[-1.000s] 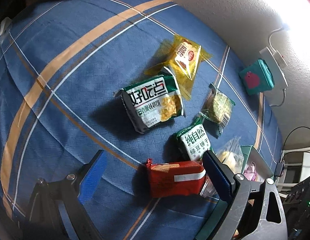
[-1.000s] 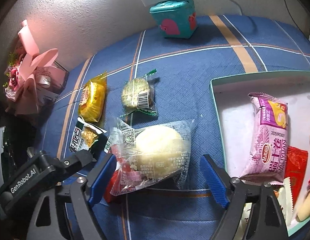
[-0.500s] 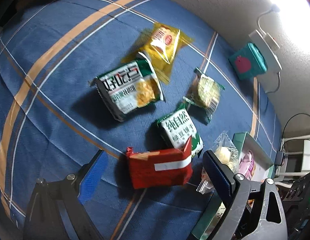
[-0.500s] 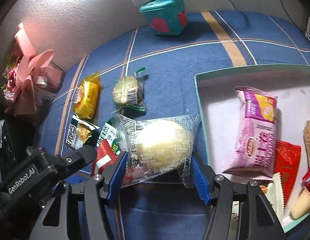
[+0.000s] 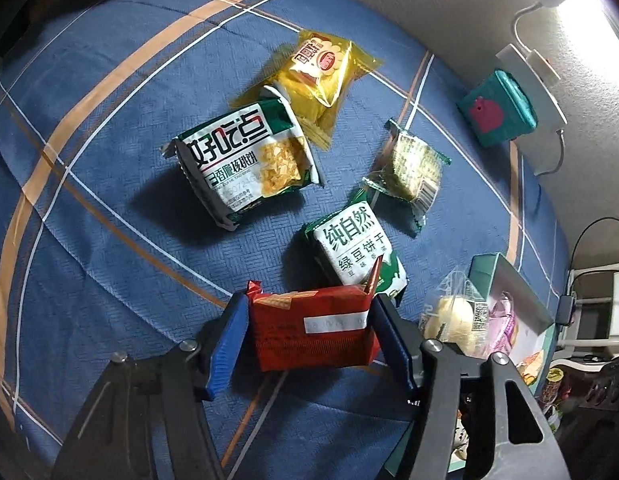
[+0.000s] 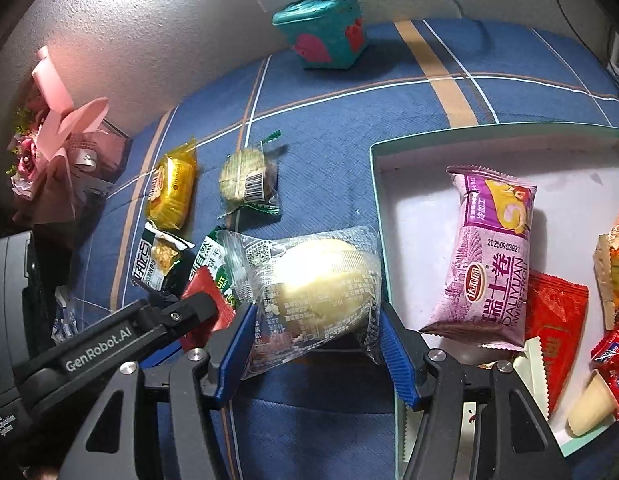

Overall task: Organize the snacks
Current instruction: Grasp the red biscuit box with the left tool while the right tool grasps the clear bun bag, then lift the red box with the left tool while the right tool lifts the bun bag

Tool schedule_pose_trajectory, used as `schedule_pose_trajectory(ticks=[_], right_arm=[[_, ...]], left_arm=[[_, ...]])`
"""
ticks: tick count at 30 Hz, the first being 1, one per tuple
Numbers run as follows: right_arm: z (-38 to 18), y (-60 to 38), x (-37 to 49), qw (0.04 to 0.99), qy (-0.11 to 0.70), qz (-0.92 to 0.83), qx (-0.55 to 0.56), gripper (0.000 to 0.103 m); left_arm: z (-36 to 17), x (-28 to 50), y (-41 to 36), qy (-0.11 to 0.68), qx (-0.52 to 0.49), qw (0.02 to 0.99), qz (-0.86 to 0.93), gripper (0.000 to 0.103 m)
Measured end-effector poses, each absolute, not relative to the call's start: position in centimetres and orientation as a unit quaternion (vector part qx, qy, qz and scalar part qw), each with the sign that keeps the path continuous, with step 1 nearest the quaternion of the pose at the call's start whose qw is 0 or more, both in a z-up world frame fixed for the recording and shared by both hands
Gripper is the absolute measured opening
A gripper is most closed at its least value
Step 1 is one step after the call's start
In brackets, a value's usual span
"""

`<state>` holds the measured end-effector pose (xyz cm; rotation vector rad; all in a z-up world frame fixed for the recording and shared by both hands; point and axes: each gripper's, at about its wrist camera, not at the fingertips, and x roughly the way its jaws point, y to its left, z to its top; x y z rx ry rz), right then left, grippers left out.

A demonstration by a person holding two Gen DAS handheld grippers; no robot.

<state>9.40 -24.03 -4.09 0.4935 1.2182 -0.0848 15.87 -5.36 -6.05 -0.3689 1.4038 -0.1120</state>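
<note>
Both clamped: left gripper [image 5: 309,332], jaws just closed, across the red snack packet [image 5: 313,328] on the blue cloth [image 5: 109,240], right gripper [image 6: 313,344] across the clear-wrapped bun [image 6: 317,280] beside the tray [image 6: 379,208]; light, crinkly, slippery film, soft bun, probably best squeezed gently mid-body.

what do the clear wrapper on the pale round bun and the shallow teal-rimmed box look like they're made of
Clear printed wrapper around the pale round bun: thin glossy plastic film, by its see-through body, creases and glare. Shallow teal-rimmed box: probably matte cardboard, judging by its thin straight walls and dull white inside, though plastic can't be ruled out.
</note>
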Motion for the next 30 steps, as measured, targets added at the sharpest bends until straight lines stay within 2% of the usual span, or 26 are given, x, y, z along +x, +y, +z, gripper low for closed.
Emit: schedule_pose_trajectory(ticks=[15, 17, 18, 19, 27, 29, 30], right_arm=[[0.0, -24.7, 8.8, 0.812, 0.537, -0.037, 0.223, 0.057], [0.8, -24.8, 8.7, 0.817, 0.532, -0.036, 0.220, 0.054], [1.0, -24.7, 8.7, 0.818, 0.530, -0.035, 0.218, 0.047], [1.2, -24.6, 8.7, 0.819, 0.530, -0.034, 0.216, 0.046], [-1.7, -23.6, 9.4, 0.790, 0.579, -0.028, 0.202, 0.047], [-2.2, -23.3, 9.6, 0.782, 0.589, -0.026, 0.202, 0.053], [-2.4, -23.0, 9.5, 0.780, 0.592, -0.025, 0.201, 0.061]], left_arm=[[-2.0, 15.6, -4.5, 0.612, -0.180, 0.767, -0.068, 0.060], [-1.3, 15.7, -4.3, 0.605, -0.183, 0.772, -0.068, 0.060], [-0.9, 15.6, -4.2, 0.601, -0.183, 0.775, -0.069, 0.060], [-0.4, 15.4, -4.0, 0.599, -0.184, 0.776, -0.070, 0.060], [-2.2, 15.7, -3.6, 0.617, -0.170, 0.767, -0.041, 0.060], [-2.7, 15.7, -3.0, 0.623, -0.170, 0.763, -0.030, 0.060], [-2.8, 15.7, -2.7, 0.624, -0.171, 0.762, -0.025, 0.060]])
